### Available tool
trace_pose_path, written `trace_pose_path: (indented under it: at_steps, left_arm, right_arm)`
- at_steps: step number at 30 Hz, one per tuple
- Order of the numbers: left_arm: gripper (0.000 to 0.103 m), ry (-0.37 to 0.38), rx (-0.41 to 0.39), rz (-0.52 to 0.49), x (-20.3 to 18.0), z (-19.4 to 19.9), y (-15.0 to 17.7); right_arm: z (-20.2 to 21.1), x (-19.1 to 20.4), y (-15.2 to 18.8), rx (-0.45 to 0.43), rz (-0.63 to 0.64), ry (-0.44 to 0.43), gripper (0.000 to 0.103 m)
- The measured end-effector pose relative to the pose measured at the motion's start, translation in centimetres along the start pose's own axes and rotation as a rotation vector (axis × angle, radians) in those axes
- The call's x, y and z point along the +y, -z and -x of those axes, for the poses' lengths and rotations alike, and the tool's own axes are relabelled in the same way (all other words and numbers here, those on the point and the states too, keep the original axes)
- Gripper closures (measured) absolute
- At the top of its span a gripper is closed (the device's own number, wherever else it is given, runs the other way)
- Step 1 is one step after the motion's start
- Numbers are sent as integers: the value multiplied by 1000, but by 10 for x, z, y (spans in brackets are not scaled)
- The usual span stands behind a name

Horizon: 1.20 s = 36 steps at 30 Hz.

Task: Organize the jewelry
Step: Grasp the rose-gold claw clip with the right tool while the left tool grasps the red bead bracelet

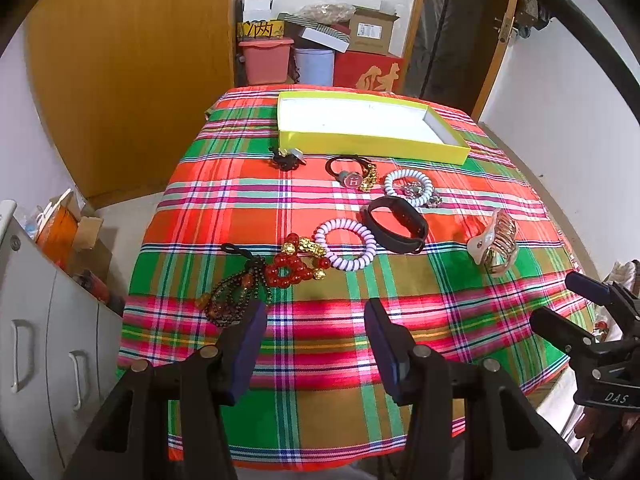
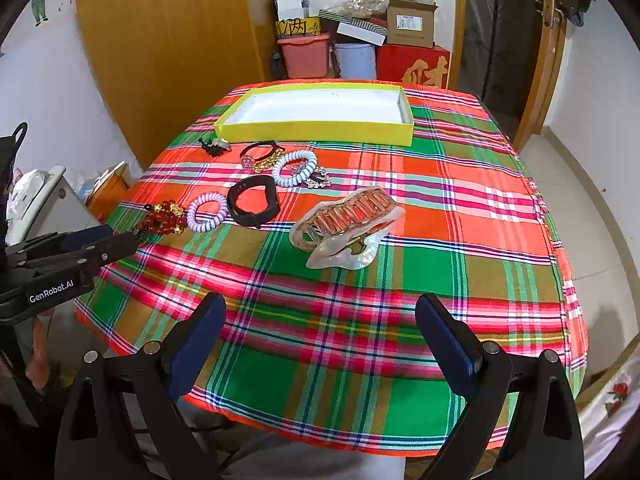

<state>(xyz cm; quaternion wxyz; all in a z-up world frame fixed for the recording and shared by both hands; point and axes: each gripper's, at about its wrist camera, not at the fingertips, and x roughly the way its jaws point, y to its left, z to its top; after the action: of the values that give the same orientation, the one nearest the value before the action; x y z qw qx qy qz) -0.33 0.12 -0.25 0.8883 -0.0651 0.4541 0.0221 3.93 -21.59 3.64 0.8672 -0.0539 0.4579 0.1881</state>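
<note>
Left wrist view: left gripper [image 1: 316,312] spread wide and empty, hovering low over the near part of a plaid-covered tabletop [image 1: 320,360]. Just ahead and to its left lay a dark beaded tassel charm [image 1: 236,296], touching a red bead bracelet [image 1: 294,268] with gold pieces. Beyond those, a lilac spiral hair tie [image 1: 344,244] beside a black wristband [image 1: 396,224]; farther back, a black hair tie with a round charm [image 1: 352,172], a second spiral tie [image 1: 408,186], and a small black clip [image 1: 286,158] close to the box's front wall. Off to the right, apart from the rest, a pearly claw hair clip [image 1: 494,242]. At the far edge stood a shallow yellow box [image 1: 372,142], nothing visible inside. Right wrist view: right gripper [image 2: 320,336] likewise spread and empty, pointed toward the claw clip, which lay nearest to it. Same yellow box seen bare inside. Judged barely started: every piece out on the cloth, none boxed, all left to move.
</note>
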Motion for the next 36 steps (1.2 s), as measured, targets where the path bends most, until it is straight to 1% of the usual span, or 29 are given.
trace_pose_path:
  at_steps: [6, 12, 15, 17, 19, 21, 26, 28, 29, 30, 31, 32, 34, 36]
  left_arm:
    - [52, 55, 2, 30, 8, -7, -4]
    - [52, 48, -7, 49, 17, -15, -12]
    - [52, 66, -11, 73, 26, -20, -18]
    - [52, 57, -5, 76, 30, -26, -21]
    - [52, 63, 10, 79, 35, -34, -24]
    - [52, 54, 16, 77, 38, -39, -25]
    - [52, 57, 34, 77, 46, -53, -25]
    - [52, 52, 37, 75, 48, -57, -24]
    - [53, 56, 37, 74, 49, -58, -24]
    - [52, 56, 35, 70, 49, -59, -24]
    - [52, 55, 34, 64, 49, -60, -25]
    - [52, 54, 34, 63, 49, -61, -25]
    - [53, 57, 32, 63, 50, -61, -25]
    - [53, 55, 30, 67, 50, -60, -25]
  right_arm:
    - [-5, 1, -7, 5, -2, -4, 7]
    - [-18, 1, -21, 10, -16, 13, 8]
    - [-23, -1, -29, -2, -37, 23, 8]
    - [-27, -2, -33, -7, -48, 26, 8]
    - [-32, -3, -38, -6, -62, 37, 9]
    - [-37, -5, -40, 0, -81, 40, 9]
    - [-50, -12, -45, 22, -140, 39, 10]
    - [-54, -14, -46, 34, -157, 48, 17]
    - [-57, -15, -47, 42, -166, 49, 18]
    - [-59, -16, -47, 47, -172, 48, 23]
    - [-61, -17, -47, 56, -183, 51, 33]
    - [-63, -18, -47, 63, -190, 52, 37]
    - [-67, -21, -46, 83, -207, 55, 50]
    - [-70, -22, -45, 97, -212, 55, 57]
